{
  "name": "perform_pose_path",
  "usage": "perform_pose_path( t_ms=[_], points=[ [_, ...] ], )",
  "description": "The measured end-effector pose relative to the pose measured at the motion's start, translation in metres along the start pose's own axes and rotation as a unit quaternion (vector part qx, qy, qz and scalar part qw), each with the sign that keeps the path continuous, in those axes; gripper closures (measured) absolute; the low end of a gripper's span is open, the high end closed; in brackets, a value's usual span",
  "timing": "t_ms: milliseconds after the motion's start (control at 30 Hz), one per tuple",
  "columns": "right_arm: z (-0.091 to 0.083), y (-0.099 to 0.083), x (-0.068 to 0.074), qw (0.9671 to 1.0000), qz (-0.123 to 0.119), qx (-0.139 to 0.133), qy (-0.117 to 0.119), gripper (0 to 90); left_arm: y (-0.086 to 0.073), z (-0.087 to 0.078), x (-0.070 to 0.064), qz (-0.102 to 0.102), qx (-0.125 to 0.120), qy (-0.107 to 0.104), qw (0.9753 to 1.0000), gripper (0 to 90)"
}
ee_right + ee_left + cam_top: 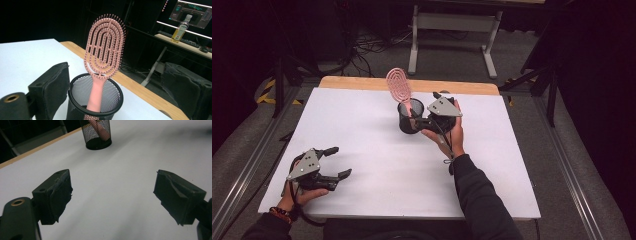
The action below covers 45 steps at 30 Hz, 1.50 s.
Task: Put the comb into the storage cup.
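Apparently the placing is done: the pink hairbrush (103, 53) stands handle-down in the black mesh cup (96, 105), head leaning above the rim. We note our right gripper (421, 119) just beside the cup, jaws spread wide on either side of it, holding nothing. What we judge left is backing away. Our left gripper (334, 162) rests well apart, jaws open and empty, the cup far ahead of it. The right gripper view adds the brush's bristles and a bottle (181, 28) on a desk behind.
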State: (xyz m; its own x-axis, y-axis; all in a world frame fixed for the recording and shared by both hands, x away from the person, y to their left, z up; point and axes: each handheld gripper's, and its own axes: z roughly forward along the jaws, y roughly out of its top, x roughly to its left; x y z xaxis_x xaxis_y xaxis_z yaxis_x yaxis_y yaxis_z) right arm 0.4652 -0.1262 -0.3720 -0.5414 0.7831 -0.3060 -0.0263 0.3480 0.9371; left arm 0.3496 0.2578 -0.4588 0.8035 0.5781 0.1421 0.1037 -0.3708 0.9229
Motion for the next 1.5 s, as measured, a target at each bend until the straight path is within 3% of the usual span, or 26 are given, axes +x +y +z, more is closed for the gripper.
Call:
perform_pose_path(
  t_ms=[800,1167,1500],
  points=[
    [-0.030,-0.001,-0.003,0.9997,-0.024,-0.001,0.001,11.3,0.000,0.002,-0.002,0.005,0.005,0.000,1.0000,16.2],
    [-0.041,-0.002,-0.006,0.9995,-0.030,-0.002,-0.010,11.5,0.000,0.002,-0.003,0.004,0.006,-0.001,1.0000,16.2],
    [-0.052,-0.006,-0.005,0.9990,-0.043,0.009,-0.006,12.1,0.001,0.001,-0.003,0.006,0.005,0.000,1.0000,16.3]
  ],
)
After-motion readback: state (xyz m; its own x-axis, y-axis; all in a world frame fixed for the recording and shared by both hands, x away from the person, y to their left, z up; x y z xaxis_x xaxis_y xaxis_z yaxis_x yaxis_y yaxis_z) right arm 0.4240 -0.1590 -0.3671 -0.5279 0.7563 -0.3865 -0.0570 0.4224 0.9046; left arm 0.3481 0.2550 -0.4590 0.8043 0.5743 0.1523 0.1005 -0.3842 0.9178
